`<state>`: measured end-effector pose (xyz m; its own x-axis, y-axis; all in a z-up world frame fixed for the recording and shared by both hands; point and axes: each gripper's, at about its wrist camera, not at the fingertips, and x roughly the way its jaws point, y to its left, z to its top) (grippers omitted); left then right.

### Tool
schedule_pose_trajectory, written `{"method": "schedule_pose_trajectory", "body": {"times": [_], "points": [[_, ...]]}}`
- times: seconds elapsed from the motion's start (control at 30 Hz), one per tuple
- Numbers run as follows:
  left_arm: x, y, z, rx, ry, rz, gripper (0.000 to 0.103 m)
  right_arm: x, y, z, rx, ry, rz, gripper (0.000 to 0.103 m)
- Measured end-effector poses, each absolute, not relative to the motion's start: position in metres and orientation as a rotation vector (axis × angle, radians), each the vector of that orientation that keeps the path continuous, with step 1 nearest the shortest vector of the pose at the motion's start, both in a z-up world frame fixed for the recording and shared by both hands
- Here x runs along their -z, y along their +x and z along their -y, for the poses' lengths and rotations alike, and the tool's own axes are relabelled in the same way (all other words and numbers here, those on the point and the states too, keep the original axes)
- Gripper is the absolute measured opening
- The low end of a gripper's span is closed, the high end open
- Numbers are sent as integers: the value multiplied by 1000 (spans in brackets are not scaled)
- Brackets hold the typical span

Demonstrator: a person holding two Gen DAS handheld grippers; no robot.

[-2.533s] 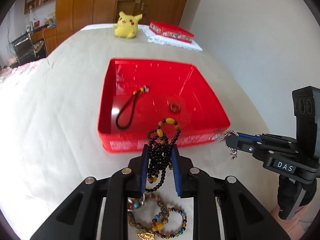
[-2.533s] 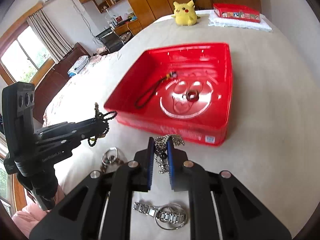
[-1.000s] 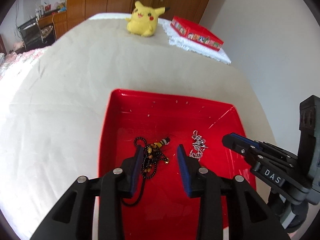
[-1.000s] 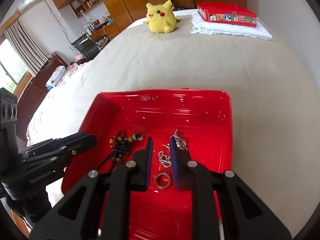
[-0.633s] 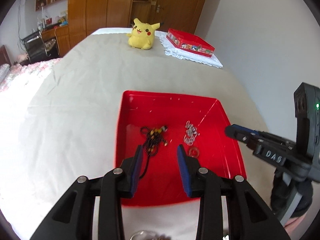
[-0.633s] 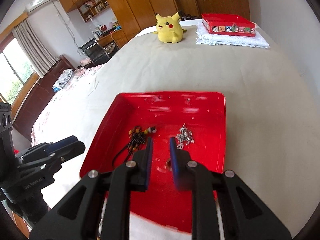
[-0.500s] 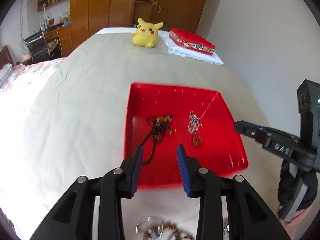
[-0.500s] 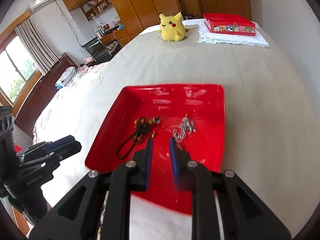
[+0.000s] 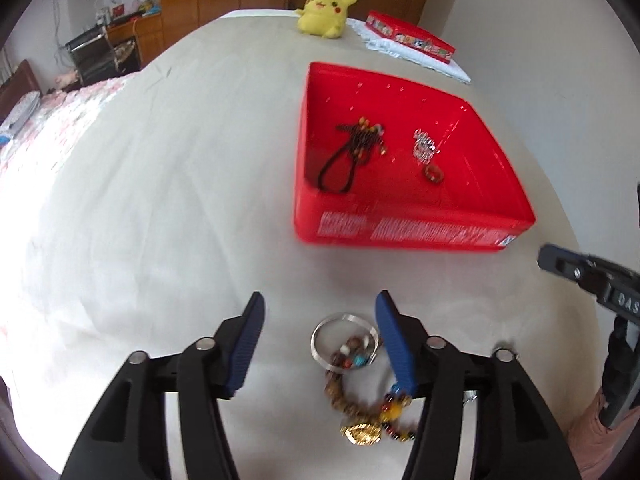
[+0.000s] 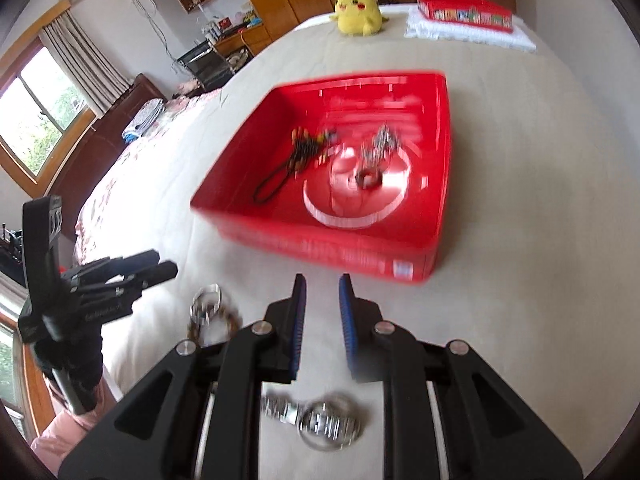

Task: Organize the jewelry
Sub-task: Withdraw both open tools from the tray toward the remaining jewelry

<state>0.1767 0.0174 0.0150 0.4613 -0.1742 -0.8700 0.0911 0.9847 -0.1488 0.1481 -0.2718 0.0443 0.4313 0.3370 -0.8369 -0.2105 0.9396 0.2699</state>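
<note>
Left gripper (image 9: 318, 312) spread wide, empty, poised over silver bangle (image 9: 345, 339) near side of red tray (image 9: 404, 236), ready to straddle it. Right gripper (image 10: 322, 294) narrowly parted, empty, above metal watch (image 10: 316, 424).

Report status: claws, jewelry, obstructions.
Left claw open, empty, over silver bangle. Right claw open, empty, above watch. Red tray holds three pieces. Nothing blocking.

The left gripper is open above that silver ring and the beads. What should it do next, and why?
Probably lower the left gripper onto the silver bangle and close. Its jaws are open and empty, the bangle lies between them, and it still isn't in the red tray.
</note>
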Motion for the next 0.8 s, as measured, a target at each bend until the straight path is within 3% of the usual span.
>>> {"method": "schedule_pose_trajectory", "body": {"times": [0.1,0.17,0.33,0.8], "points": [[-9,166,-20,151,-95,-1076,70,-34,133,278,-334,155,-1084,27],[-4,159,-22,144,-115,-1074,76,-27,124,283,-319,168,-1079,43],[5,150,-23,122,-105,-1066,82,-14,110,291,-293,205,-1065,53],[25,174,2,141,-91,-1140,84,-1,113,297,-299,247,-1077,58]]}}
